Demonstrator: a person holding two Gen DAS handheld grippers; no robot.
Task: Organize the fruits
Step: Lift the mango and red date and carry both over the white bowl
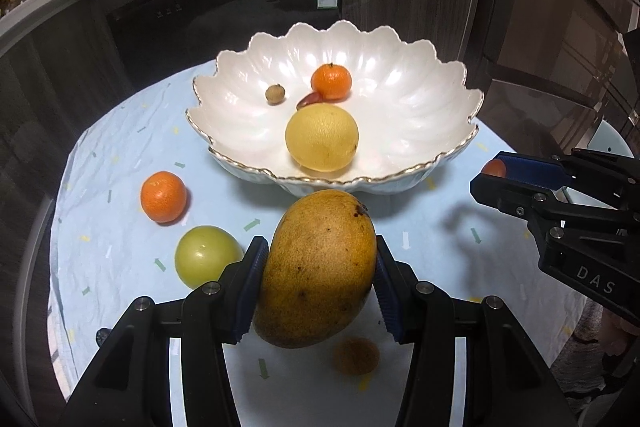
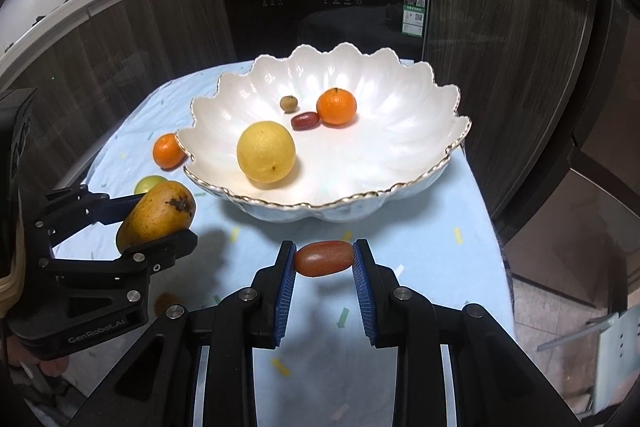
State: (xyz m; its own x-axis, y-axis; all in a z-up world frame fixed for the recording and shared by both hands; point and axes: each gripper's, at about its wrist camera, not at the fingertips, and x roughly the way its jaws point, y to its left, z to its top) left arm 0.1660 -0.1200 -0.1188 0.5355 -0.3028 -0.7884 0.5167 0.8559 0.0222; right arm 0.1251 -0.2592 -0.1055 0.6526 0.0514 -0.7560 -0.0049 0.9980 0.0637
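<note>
The left gripper clamps a mango at middling width, clear of the light blue tablecloth. The right gripper pinches a small reddish jujube narrowly by its ends. Beyond them a white scalloped bowl holds a yellow citrus, a second jujube, a mandarin and a longan.
</note>
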